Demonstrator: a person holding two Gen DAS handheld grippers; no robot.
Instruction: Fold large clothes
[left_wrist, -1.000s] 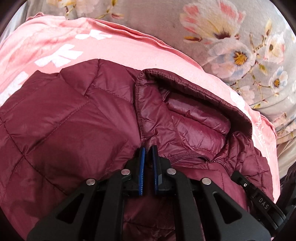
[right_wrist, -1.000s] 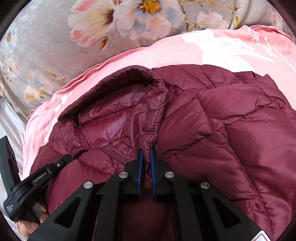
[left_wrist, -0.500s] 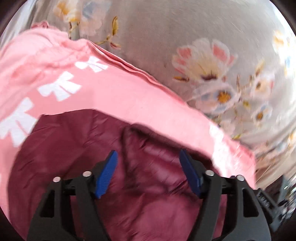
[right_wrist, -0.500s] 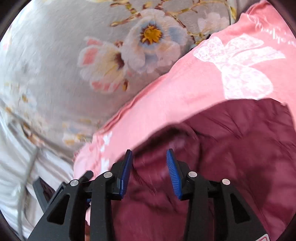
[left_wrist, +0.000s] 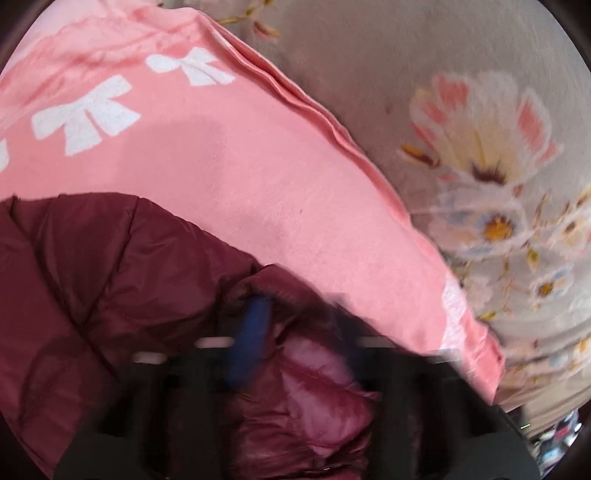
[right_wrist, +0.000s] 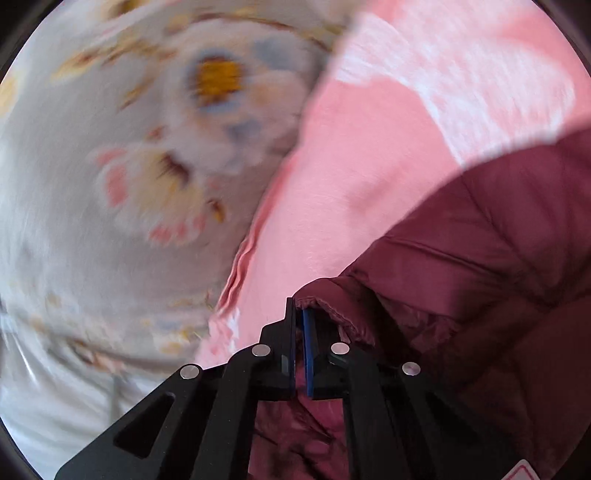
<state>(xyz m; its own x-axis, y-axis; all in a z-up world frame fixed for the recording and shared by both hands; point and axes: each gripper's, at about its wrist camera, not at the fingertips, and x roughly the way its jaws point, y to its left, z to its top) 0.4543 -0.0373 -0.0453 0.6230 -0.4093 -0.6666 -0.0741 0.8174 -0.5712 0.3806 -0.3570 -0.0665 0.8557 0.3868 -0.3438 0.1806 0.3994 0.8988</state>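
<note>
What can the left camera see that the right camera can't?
Only the left wrist view shows the white bow prints on the pink cloth, and sharp pink and white flowers on the bedsheet. Its own gripper is too blurred to tell whether it is open.

Only the right wrist view shows the right gripper clearly, jaws shut on the collar edge of the maroon puffer jacket, and a blurred flower with a yellow centre.

Both show the jacket lying on the pink cloth, with the grey floral bedsheet beyond.

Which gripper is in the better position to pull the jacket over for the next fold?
Probably right: the right gripper looks shut on the jacket edge. The left gripper is too blurred to judge.
</note>
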